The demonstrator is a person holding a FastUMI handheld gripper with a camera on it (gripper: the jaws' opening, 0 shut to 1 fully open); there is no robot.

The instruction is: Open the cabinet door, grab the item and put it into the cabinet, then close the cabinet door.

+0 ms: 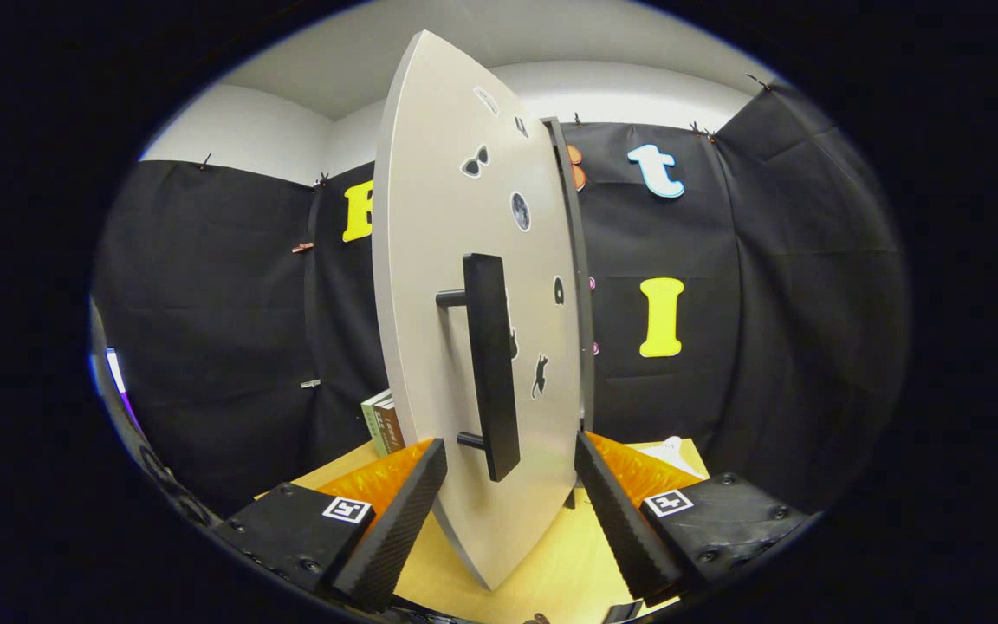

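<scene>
Gripper view shows your gripper (508, 511) spread wide, its fingers on either side of the pale grey cabinet door (464, 260), holding nothing. The door's black bar handle (492, 364) stands just ahead between them. Some upright books (383, 423) stand beyond on the yellow wooden tabletop (551, 563), left of the door.

Gripper (512, 511), seen from its own camera, low in the frame. The two fingers (395, 529) rise from the bottom left and bottom right and converge slightly upward, set well apart in a wide-spread stance. Each finger presents a ribbed inner pad facing the gap. A square printed marker sits on the block behind each finger. Neither pad appears to press on anything, though the right tip lies so near a surface that contact there cannot be ruled out. The two bases run out of the picture's lower edge.
</scene>
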